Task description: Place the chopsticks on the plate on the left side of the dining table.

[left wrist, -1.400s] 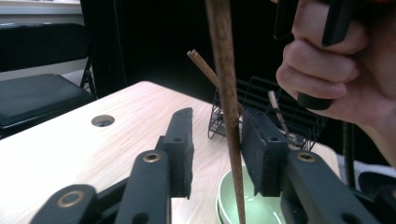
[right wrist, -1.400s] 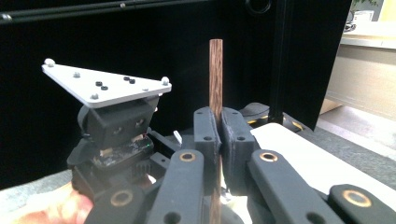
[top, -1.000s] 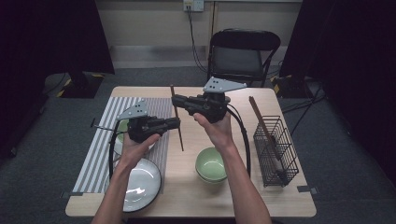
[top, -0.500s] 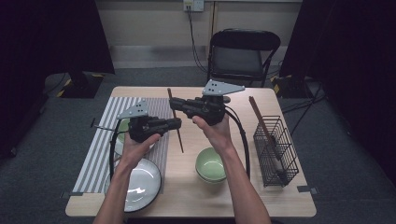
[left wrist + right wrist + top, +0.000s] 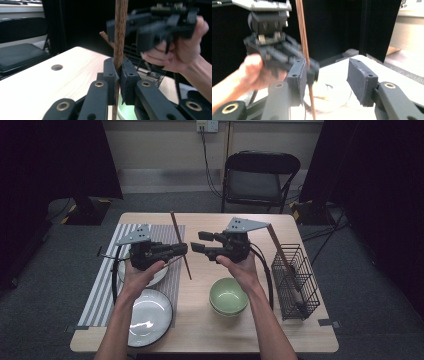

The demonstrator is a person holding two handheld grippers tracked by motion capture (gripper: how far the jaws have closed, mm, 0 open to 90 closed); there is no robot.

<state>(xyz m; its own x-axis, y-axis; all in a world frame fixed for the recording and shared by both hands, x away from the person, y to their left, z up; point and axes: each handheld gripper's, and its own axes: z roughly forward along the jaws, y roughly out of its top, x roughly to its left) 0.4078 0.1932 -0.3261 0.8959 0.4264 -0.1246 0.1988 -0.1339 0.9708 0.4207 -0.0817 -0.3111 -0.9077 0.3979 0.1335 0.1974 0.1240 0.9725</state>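
The left tongs [image 5: 118,80] clamp a brown stick [image 5: 120,37] standing upright between them, its ends cut off, while the right tongs [image 5: 199,241] gape empty beside it.

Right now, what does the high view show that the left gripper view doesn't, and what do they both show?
High view alone: the striped placemat, the two white plates on it, the green bowl, and how the wooden stick runs slanted across the table. It also shows the left gripper from above. Left gripper view alone: the close grip, with both black pads pressed against the stick, and a round hole in the tabletop. Both share the stick, the right gripper with open jaws, the wire basket, the folding chair and the wooden table.
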